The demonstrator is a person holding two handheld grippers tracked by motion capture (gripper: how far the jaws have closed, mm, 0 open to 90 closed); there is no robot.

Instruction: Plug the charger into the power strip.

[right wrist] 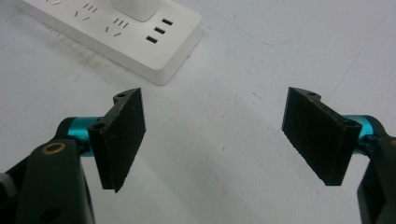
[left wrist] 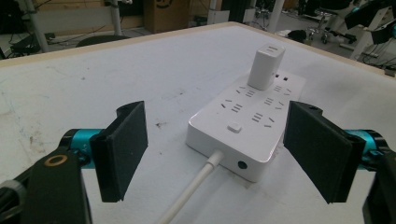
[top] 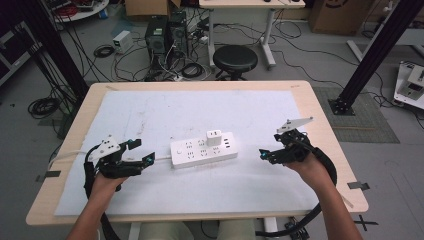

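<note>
Lying crosswise, power strip (top: 203, 152), cord leftward

We see a white power strip (top: 202, 151) lying flat mid-table on the white sheet, its cord (left wrist: 194, 189) leaving its left end, with a white charger (top: 214, 137) plugged upright into it near its right end.

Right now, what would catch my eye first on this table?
A white power strip lies mid-table on the white sheet, with a white charger plugged into it. An open left gripper sits at its cable end, and an open right gripper points at its other end.
</note>
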